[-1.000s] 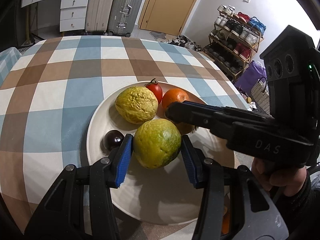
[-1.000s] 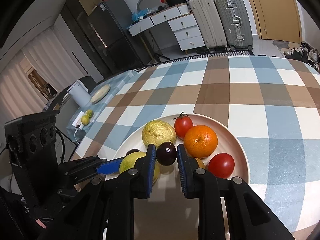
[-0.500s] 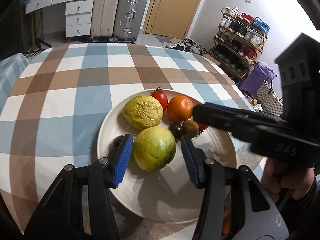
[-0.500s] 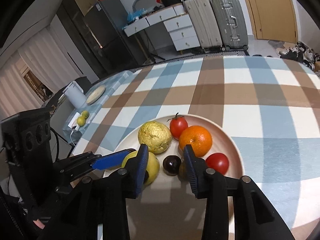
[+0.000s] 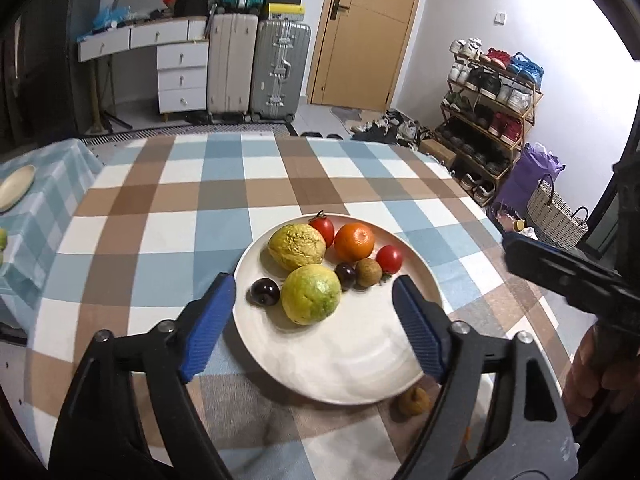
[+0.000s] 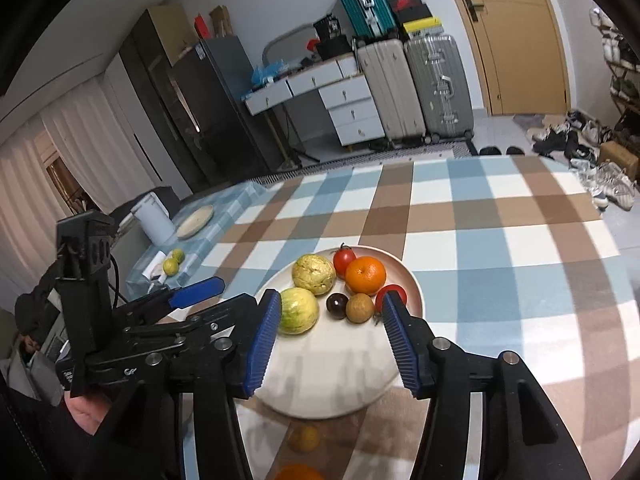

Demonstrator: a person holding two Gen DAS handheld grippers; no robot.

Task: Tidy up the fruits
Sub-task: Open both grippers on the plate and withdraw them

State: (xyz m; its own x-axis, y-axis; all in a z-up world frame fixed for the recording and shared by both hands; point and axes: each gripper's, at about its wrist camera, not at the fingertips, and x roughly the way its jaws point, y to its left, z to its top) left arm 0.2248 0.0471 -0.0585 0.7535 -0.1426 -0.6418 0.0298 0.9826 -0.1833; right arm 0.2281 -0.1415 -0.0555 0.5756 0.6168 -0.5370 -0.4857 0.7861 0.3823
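A white plate (image 5: 352,364) on the checked tablecloth holds a green-yellow guava (image 5: 311,299), a wrinkled yellow fruit (image 5: 296,246), an orange (image 5: 354,241), two tomatoes (image 5: 389,259), two dark plums (image 5: 265,291) and a small brown fruit (image 5: 368,273). My left gripper (image 5: 312,320) is open and empty above the plate's near half. My right gripper (image 6: 332,340) is open and empty over the plate (image 6: 340,376), with the guava (image 6: 298,310) by its left finger. A small brown fruit (image 5: 414,401) lies off the plate by its near rim.
An orange fruit (image 6: 298,472) lies on the cloth at the near edge. A side table at the left holds a wooden dish (image 6: 195,216), a white jug (image 6: 154,217) and two limes (image 6: 173,262). Suitcases, drawers and a shoe rack stand beyond the table.
Both grippers opened wide and drew back and up from the plate. The left let go of the guava, the right let go of a dark plum; both now rest on the plate.
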